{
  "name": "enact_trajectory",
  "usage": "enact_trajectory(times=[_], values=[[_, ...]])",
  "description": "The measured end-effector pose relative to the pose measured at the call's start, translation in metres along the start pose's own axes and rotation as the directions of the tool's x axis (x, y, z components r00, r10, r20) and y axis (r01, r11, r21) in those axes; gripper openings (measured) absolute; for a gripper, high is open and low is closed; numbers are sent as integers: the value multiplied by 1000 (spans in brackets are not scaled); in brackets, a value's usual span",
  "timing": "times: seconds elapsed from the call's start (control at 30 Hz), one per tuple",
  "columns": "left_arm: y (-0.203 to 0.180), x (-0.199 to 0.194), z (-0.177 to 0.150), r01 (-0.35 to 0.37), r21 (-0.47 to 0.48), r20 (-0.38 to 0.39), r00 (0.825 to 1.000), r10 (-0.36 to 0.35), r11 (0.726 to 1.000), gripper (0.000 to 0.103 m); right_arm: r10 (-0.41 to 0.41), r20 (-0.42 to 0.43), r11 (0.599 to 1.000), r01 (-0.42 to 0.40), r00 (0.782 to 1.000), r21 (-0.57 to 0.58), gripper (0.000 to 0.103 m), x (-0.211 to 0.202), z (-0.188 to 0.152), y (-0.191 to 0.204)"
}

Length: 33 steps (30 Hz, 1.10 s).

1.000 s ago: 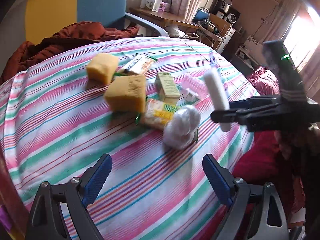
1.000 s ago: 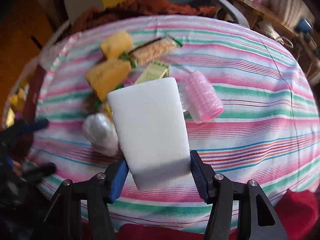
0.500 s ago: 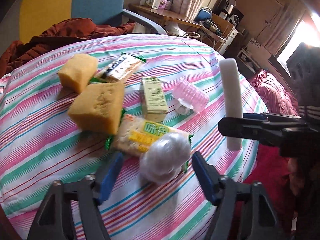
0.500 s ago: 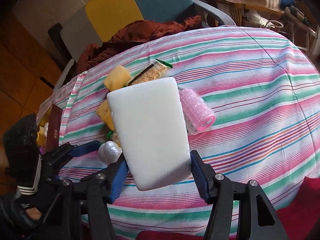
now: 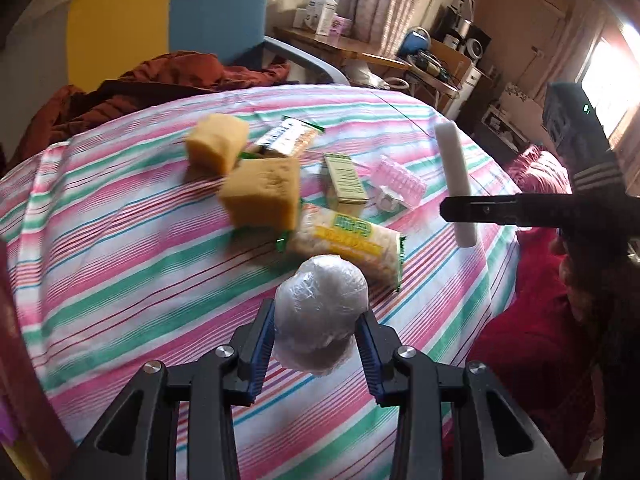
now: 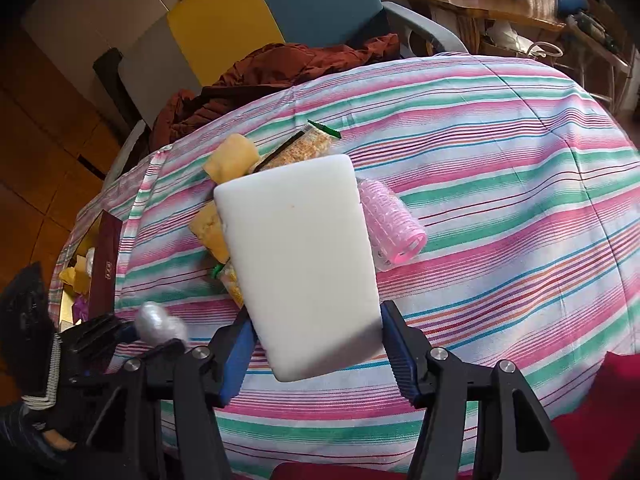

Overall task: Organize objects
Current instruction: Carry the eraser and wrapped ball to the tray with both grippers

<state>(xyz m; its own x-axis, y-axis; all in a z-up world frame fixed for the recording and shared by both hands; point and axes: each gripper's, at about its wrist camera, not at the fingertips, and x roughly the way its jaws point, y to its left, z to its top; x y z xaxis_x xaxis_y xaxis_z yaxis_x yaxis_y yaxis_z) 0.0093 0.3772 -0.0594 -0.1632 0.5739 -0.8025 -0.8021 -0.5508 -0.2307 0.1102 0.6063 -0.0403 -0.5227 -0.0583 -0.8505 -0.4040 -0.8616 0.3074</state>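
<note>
My left gripper [image 5: 316, 354] is shut on a white plastic-wrapped ball [image 5: 320, 316], its blue pads pressing both sides; the ball [image 6: 156, 322] also shows at the lower left of the right wrist view. My right gripper [image 6: 314, 354] is shut on a flat white foam block [image 6: 296, 268], seen edge-on as a white block [image 5: 456, 184] from the left wrist. On the striped cloth lie two yellow sponges [image 5: 262, 192] [image 5: 216, 142], two snack packets [image 5: 348, 240] [image 5: 286, 140], a small green box [image 5: 344, 182] and a pink hair roller [image 6: 390, 224].
The striped tablecloth [image 5: 120, 240] covers a round table. A yellow and blue chair [image 5: 168, 20] with a rust-brown garment [image 5: 160, 80] stands behind it. A dark red box [image 6: 106, 256] with wrapped items sits at the table's left edge. Red fabric [image 5: 532, 320] lies at the right.
My left gripper moved up to the wrapped ball and closed on it. The right gripper has kept the white block and barely moved.
</note>
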Motion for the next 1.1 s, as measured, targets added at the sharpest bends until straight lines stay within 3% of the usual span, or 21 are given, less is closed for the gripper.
enact_trajectory(times=[0.23, 0.37, 0.47, 0.67, 0.9, 1.0, 1.1], values=[[40, -62, -19, -70, -88, 101, 992, 79, 994, 39, -79, 9, 997, 79, 997, 7, 61, -1, 1, 0], [66, -98, -29, -117, -142, 160, 977, 139, 983, 39, -179, 25, 982, 180, 984, -58, 61, -3, 1, 16], [91, -127, -39, -158, -198, 201, 959, 198, 967, 39, -180, 44, 978, 184, 983, -98, 61, -8, 3, 40], [157, -172, -64, -256, -346, 236, 907, 348, 903, 39, -63, 89, 969, 83, 994, -234, 61, -16, 7, 131], [239, -211, -91, -387, -487, 186, 830, 526, 783, 40, 154, 14, 908, -136, 988, -396, 61, 12, -15, 262], [261, -224, -96, -431, -508, 176, 796, 580, 746, 49, 220, -37, 872, -214, 975, -440, 61, 30, -29, 316], [277, -232, -100, -453, -518, 167, 778, 606, 725, 58, 260, -98, 832, -274, 961, -481, 61, 52, -42, 364]])
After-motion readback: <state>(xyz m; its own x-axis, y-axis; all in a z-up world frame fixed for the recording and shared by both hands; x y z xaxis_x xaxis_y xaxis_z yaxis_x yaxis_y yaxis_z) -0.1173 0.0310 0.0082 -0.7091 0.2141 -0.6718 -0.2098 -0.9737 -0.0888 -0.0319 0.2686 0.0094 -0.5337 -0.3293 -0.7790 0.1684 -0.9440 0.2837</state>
